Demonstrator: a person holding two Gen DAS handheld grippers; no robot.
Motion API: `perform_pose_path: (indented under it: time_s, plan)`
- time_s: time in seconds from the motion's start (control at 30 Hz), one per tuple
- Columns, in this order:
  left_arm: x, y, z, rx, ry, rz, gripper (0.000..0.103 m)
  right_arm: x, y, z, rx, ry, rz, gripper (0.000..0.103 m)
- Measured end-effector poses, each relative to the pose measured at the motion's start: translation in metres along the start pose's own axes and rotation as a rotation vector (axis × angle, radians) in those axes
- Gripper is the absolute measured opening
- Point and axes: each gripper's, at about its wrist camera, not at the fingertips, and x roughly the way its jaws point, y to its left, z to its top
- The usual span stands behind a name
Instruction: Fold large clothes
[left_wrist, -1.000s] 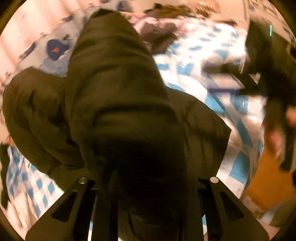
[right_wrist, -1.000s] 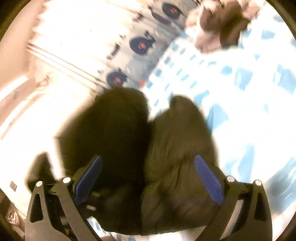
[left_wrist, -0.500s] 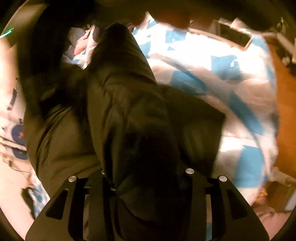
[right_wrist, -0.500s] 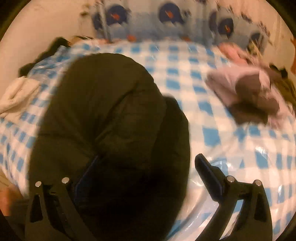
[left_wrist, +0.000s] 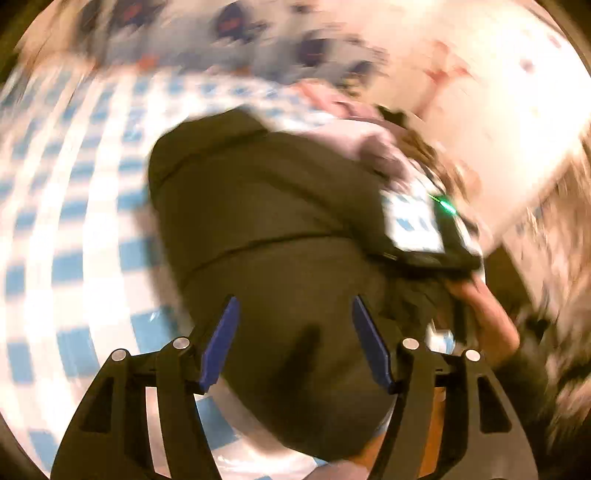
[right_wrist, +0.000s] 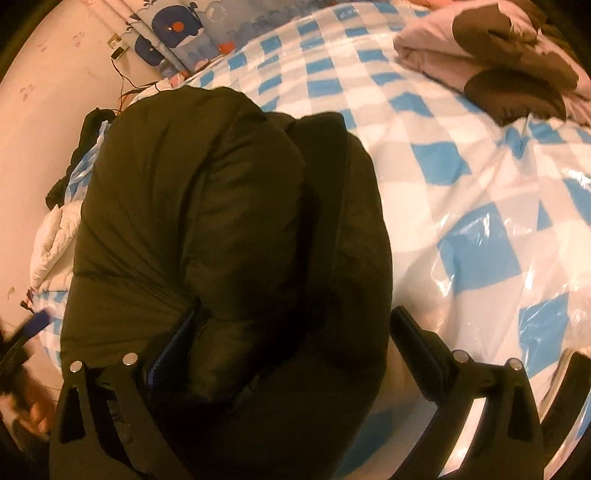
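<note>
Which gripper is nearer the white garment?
Left. Left gripper, jaws just opened around the dark jacket, is beside the white garment; right gripper straddles the jacket, farther off.

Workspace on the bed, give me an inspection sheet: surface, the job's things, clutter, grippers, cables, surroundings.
Surface: blue and white checked cover, glossy and wrinkled.
Job's things: dark puffy jacket, bundled in a bulky heap on the cover.
Clutter: pink and brown garment at the far side; white garment at the bed's edge.
Grippers: left gripper jaws have just been opening, blue pads apart over the jacket, not pressing it. Right gripper jaws wide; the jacket bulges between them, one pad against the fabric, the other clear.
Cables: thin wires by the wall.
Surroundings: whale-print panel, pale wall.
</note>
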Motion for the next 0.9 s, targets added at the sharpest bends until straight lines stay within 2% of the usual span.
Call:
perform_pose_path:
  time_s: [0.07,0.13,0.17,0.2,0.27,0.33,0.37,0.43,0.53,0.63,0.67,0.77,0.8,0.83,0.9]
  plan:
    - [0.030,0.030,-0.002,-0.133,0.021,-0.028,0.060,0.005,-0.005,-0.003,0.041,0.016,0.039,0.096]
    - [0.068,0.045,-0.004,-0.228,0.007,-0.089,0.073,0.015,-0.007,-0.008,0.076,0.026,0.077,0.096]
    - [0.075,0.051,-0.006,-0.262,-0.008,-0.110,0.076,0.020,-0.007,-0.010,0.092,0.030,0.094,0.096]
    - [0.077,0.049,-0.009,-0.274,-0.015,-0.128,0.081,0.027,-0.005,-0.016,0.104,0.023,0.106,0.097]
    - [0.078,0.046,-0.007,-0.285,-0.043,-0.163,0.081,0.031,0.005,-0.024,0.104,-0.022,0.100,0.097]
    - [0.068,0.041,-0.001,-0.254,-0.077,-0.188,0.081,0.033,0.019,-0.029,0.101,-0.060,0.153,0.097]
    - [0.056,0.039,0.003,-0.218,-0.099,-0.179,0.080,0.034,0.034,-0.032,0.080,-0.093,0.148,0.097]
    - [0.030,0.034,0.008,-0.170,-0.122,-0.145,0.078,0.038,0.064,-0.036,0.024,-0.118,0.132,0.097]
    - [-0.024,0.046,0.010,-0.124,-0.189,-0.081,0.078,0.055,0.123,-0.035,-0.048,-0.130,0.229,0.097]
    - [-0.074,0.078,0.008,-0.120,-0.240,-0.003,0.078,0.081,0.173,-0.033,-0.079,-0.108,0.352,0.097]
    - [-0.089,0.091,0.007,-0.131,-0.235,0.030,0.078,0.098,0.189,-0.033,-0.075,-0.070,0.379,0.097]
    - [-0.101,0.150,-0.012,-0.217,-0.100,0.188,0.078,0.148,0.210,-0.038,-0.047,0.053,0.377,0.098]
    - [-0.104,0.164,-0.017,-0.248,-0.075,0.218,0.077,0.155,0.210,-0.039,-0.034,0.058,0.391,0.098]
    - [-0.112,0.182,-0.028,-0.291,-0.071,0.222,0.074,0.156,0.210,-0.039,-0.034,0.055,0.401,0.098]
    - [-0.132,0.182,-0.033,-0.279,-0.134,0.273,0.074,0.154,0.210,-0.041,-0.047,0.062,0.399,0.097]
